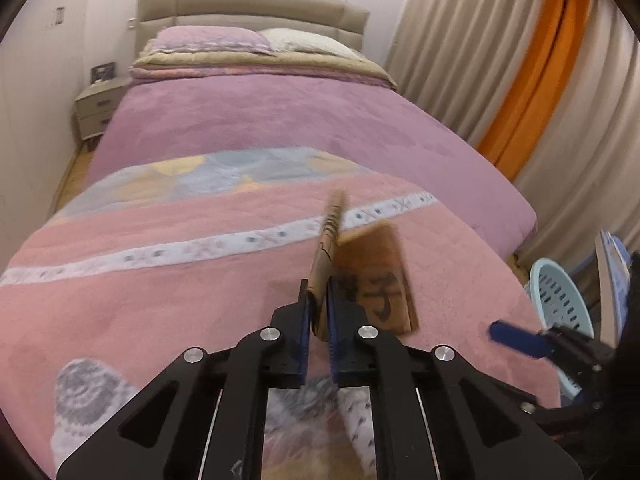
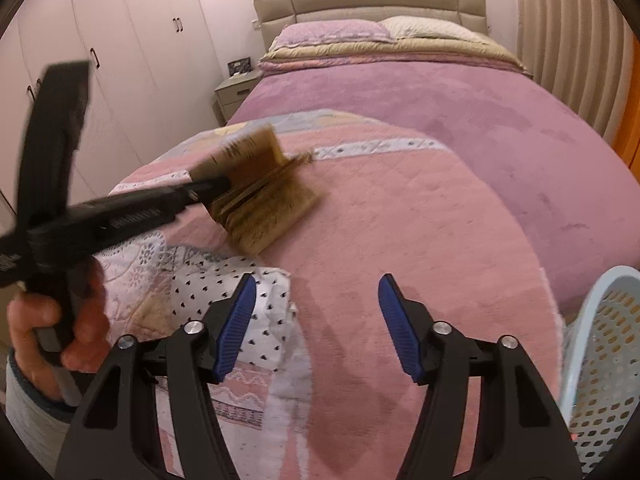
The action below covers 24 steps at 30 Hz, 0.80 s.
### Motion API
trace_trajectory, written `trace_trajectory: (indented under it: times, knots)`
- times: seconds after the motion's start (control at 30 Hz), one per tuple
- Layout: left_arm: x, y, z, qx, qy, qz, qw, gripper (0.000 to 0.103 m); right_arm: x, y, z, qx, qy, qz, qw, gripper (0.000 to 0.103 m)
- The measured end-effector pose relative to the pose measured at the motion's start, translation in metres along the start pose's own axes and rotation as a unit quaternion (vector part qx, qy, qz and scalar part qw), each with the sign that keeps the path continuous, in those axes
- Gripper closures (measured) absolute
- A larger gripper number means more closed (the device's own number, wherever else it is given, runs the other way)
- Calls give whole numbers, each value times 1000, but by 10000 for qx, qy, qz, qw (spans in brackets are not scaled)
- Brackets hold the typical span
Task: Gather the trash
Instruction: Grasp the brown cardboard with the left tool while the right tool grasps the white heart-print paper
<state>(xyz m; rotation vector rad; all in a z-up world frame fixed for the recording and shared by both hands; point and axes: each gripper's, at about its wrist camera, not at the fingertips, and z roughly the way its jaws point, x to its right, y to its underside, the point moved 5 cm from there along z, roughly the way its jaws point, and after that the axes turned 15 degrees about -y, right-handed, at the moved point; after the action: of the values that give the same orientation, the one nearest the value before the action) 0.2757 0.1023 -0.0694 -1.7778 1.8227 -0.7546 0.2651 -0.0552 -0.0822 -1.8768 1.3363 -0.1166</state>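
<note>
- Cardboard [image 1: 360, 280] clamped in left gripper [image 1: 318, 312], long axis pointing forward over bed [image 1: 260, 120];
- Right gripper [image 2: 318, 320] spread wide, holding nothing;
- Basket [image 2: 608, 360] lies to the right, nearer right gripper.

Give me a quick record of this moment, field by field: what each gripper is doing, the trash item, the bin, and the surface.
left gripper: shut on the cardboard piece, lifted above the bed
right gripper: open, holding nothing
cardboard piece: brown, folded, dark handwriting on one flap
basket: light blue, perforated, beside the bed's right edge
bed: pink and purple blankets
</note>
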Motion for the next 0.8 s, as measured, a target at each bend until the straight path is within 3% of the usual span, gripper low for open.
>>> trace_trajectory:
  times: [0.13,0.47,0.6,0.7,0.8]
  knots:
    - [-21,7,-20,134,-285,-235,9992,99,-9,6,8,-173,-182,-43,9997,61]
    - [-65,31,-32,187,-767,-754,9940,99,-54,30,14,-643,-798,-391,9940,62]
    - [-72,33,-29,265,-749,-887,9929,98,-59,35,5,-726,-646,-686,9929,61]
    - [-73,34,-26,268,-725,-921,9927,98,-57,30,4,-631,-393,-818,9939,44]
    - [-72,38,-24,270,-787,-893,9925,98,-62,21,10,-638,-412,-925,9928,39]
